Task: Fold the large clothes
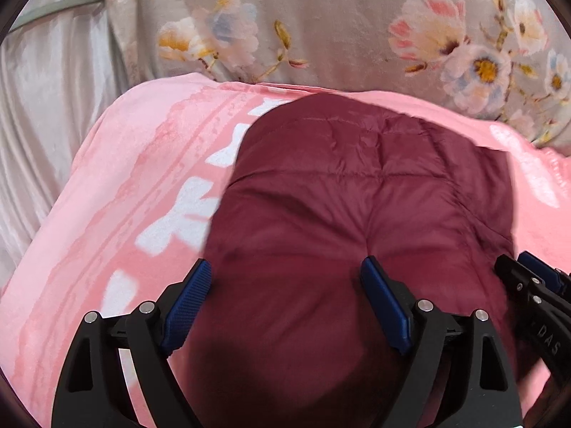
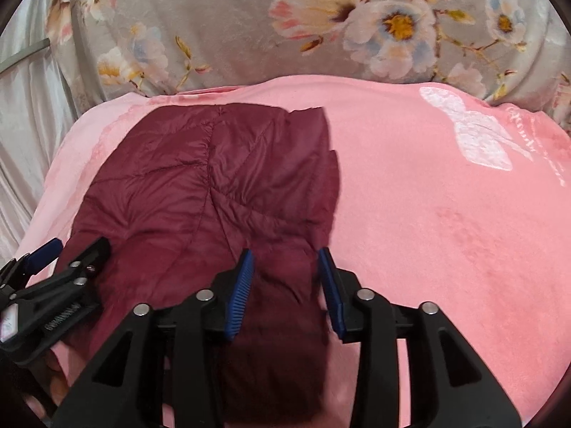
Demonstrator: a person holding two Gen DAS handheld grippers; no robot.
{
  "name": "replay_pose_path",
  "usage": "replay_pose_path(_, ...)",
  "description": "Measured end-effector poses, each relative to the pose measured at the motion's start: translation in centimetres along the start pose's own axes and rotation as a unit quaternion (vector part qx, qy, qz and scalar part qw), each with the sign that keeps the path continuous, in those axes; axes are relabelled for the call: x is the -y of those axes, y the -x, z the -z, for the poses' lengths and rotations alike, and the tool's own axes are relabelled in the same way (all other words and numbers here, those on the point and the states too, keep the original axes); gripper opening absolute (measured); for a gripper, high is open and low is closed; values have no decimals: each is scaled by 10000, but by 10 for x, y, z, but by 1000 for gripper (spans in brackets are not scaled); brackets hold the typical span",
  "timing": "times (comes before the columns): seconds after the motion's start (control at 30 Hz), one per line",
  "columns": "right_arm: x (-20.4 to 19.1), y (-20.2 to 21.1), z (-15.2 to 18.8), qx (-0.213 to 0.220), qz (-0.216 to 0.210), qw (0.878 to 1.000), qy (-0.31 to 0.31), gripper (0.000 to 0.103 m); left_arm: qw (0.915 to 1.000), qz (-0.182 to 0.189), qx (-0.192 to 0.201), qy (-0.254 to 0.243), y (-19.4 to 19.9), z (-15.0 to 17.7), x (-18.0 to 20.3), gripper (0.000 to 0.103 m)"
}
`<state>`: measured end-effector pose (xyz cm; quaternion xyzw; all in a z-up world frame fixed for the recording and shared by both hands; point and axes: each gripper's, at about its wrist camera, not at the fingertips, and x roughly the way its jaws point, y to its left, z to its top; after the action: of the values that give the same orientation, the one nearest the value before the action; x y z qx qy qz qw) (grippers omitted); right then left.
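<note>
Left wrist view: quilted maroon jacket point(image 1: 357, 196) lying on a pink blanket point(image 1: 117, 185), both grippers over its near edge.

From left to right, pale satin fabric point(image 1: 43, 107) drapes beside the bed, the pink blanket with white motifs spreads below a grey floral cover point(image 1: 321, 25), and the jacket lies toward the blanket's left part. The left gripper point(image 1: 289, 296) has its fingers spread wide above the jacket; the right gripper point(image 2: 285, 285) has its blue pads point(image 2: 242, 292) parted on either side of a ridge of jacket cloth, contact uncertain because the near fabric is blurred.
</note>
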<state>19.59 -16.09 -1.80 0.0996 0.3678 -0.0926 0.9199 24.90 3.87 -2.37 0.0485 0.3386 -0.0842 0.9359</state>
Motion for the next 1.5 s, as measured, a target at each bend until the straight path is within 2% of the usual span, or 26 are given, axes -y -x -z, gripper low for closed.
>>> replay_pose_path(0.07,6,19,11,-32,-45,10000,-20,37,9986,407,-196,273,27,15,-16,83)
replay_pose_path(0.13,11,28,24,-142,-30,9999,-29,37,9967,550,-391,441,39,33,-26,83)
replay_pose_path(0.27,10,14,38,-435,-54,9990,-22,37,9973,264,-519,446,30,54,-30,87)
replay_pose_path(0.43,5,27,42,-351,39,9993,-101,38,9977,145,-504,418,28,52,-29,85)
replay_pose_path(0.47,6,35,44,-287,38,9995,-145,41,9977,152,-481,445,34,53,-30,83)
replay_pose_path(0.5,6,44,48,-213,58,9996,-202,51,9978,159,-457,464,41,53,-32,83)
replay_pose_path(0.57,7,63,60,-32,133,9996,-262,65,9977,217,-321,553,58,59,-33,84)
replay_pose_path(0.67,3,80,79,134,284,9994,-138,69,9977,77,-43,674,81,72,-31,84)
replay_pose_path(0.7,1,84,86,195,358,9991,-84,77,9976,26,25,687,86,78,-29,84)
replay_pose_path(0.8,1,98,103,446,488,9978,16,90,9971,-47,289,703,102,96,-21,87)
replay_pose_path(0.9,4,112,115,563,513,9971,49,91,9963,-143,465,704,111,112,-12,87)
replay_pose_path(0.97,3,118,121,577,551,9967,150,92,9971,-160,388,630,112,118,-6,87)
replay_pose_path(1.07,0,124,130,539,538,9968,233,92,9974,-265,441,505,116,121,0,87)
replay_pose_path(1.33,-18,132,137,774,732,9920,679,93,9975,-363,524,300,123,127,9,87)
replay_pose_path(1.5,-19,131,139,744,742,9922,667,94,9975,-429,495,261,121,127,11,87)
